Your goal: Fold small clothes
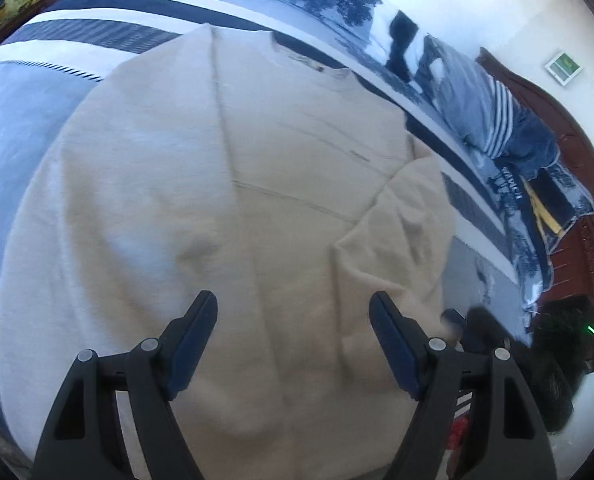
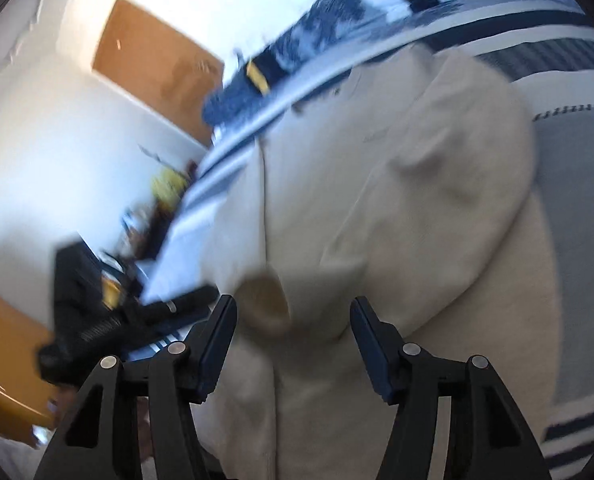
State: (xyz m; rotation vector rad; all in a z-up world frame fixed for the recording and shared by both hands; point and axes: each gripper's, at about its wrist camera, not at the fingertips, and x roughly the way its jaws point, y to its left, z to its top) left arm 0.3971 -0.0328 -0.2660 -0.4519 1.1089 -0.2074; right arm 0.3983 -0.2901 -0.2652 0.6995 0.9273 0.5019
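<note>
A beige long-sleeved top lies spread on a bed with grey, white and navy striped bedding. Its right sleeve is folded in over the body. My left gripper hovers open above the lower part of the top, nothing between its fingers. In the right wrist view the same top fills the middle, and a sleeve cuff lies just ahead of my right gripper. That gripper stands open, its pads apart from the cloth. The view is blurred.
Blue patterned pillows and folded bedding lie along the far side before a dark red headboard. A dark gripper body shows at the bed's edge in the right wrist view, with an orange-brown surface and white walls beyond.
</note>
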